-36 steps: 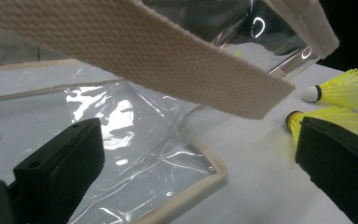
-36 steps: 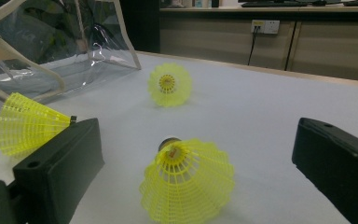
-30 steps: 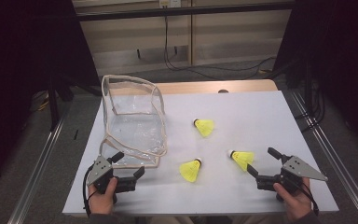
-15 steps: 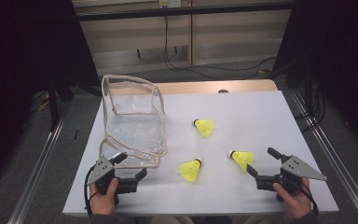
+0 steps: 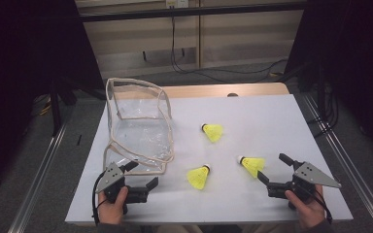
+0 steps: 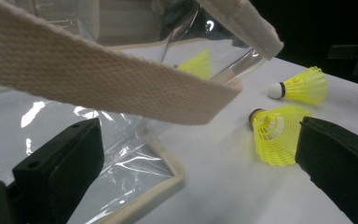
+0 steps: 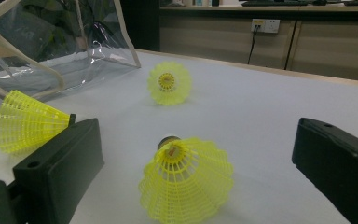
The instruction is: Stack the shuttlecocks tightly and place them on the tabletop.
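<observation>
At seven o'clock on the desk (image 5: pixel 252 116), the left hand-held gripper (image 5: pixel 143 175) sits with jaws spread, empty, at the clear pouch (image 5: pixel 138 121). Three yellow shuttlecocks lie apart: one at six o'clock (image 5: pixel 198 176), one at centre (image 5: pixel 213 131), one (image 5: pixel 251 164) just ahead of the right hand-held gripper (image 5: pixel 273 168), spread wide at five o'clock.

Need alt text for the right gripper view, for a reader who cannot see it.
A yellow shuttlecock lies on the white table between the open black tongs, its skirt toward the camera. Two more shuttlecocks lie beyond, one near a clear bag at left.
</observation>
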### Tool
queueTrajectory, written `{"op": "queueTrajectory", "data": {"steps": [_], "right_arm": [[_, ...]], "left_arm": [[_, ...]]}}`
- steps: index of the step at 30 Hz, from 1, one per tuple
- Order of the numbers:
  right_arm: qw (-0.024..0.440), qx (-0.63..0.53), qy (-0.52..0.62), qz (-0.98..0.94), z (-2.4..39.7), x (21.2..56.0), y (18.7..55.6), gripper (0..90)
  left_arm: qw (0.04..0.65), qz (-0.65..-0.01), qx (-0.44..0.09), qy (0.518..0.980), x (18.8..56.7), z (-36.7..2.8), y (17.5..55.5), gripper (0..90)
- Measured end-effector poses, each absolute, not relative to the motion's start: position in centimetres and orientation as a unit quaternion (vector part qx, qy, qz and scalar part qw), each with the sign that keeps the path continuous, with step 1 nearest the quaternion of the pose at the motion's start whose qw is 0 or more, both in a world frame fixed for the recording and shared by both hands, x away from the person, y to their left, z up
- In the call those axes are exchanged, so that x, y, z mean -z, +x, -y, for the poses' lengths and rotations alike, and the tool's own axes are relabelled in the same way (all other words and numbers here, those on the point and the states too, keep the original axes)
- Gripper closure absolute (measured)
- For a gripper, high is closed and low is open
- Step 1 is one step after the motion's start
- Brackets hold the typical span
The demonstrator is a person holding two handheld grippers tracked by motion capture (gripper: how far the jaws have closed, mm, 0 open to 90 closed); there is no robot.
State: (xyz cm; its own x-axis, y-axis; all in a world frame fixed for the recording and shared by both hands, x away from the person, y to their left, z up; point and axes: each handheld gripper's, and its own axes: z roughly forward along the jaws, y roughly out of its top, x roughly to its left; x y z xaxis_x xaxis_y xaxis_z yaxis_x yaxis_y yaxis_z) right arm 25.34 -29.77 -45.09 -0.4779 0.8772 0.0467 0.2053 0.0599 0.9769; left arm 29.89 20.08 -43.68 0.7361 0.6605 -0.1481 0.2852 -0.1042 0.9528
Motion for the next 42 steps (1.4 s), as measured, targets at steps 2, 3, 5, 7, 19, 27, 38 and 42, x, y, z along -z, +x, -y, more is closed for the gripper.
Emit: {"op": "queueTrajectory", "data": {"steps": [2, 3, 5, 7, 19, 27, 38, 42], "right_arm": [[0.306, -0.55, 0.41, -0.66, 29.8, 45.1, 25.3, 1.1], [0.305, -0.55, 0.41, -0.66, 29.8, 45.1, 25.3, 1.1], [0.307, -0.55, 0.408, -0.661, 29.8, 45.0, 25.3, 1.1], [0.309, -0.55, 0.407, -0.661, 29.8, 45.0, 25.3, 1.2], [0.309, -0.55, 0.406, -0.662, 29.8, 45.0, 25.3, 1.3], [0.309, -0.55, 0.405, -0.662, 29.8, 45.0, 25.3, 1.3], [0.309, -0.549, 0.404, -0.663, 29.7, 45.0, 25.3, 1.5], [0.309, -0.549, 0.404, -0.663, 29.7, 45.0, 25.3, 1.5]], "left_arm": [[0.582, -0.324, -0.16, 0.729, 43.7, -19.9, 29.8, 1.2], [0.581, -0.322, -0.159, 0.73, 43.7, -19.9, 29.8, 1.2], [0.583, -0.321, -0.156, 0.73, 43.6, -19.7, 29.7, 1.2], [0.582, -0.317, -0.154, 0.733, 43.6, -19.6, 29.7, 1.2], [0.58, -0.304, -0.142, 0.742, 43.5, -18.8, 29.5, 1.3], [0.58, -0.299, -0.136, 0.745, 43.5, -18.5, 29.5, 1.3], [0.578, -0.291, -0.127, 0.752, 43.4, -17.8, 29.5, 1.3], [0.579, -0.289, -0.122, 0.753, 43.4, -17.6, 29.4, 1.3]]}}
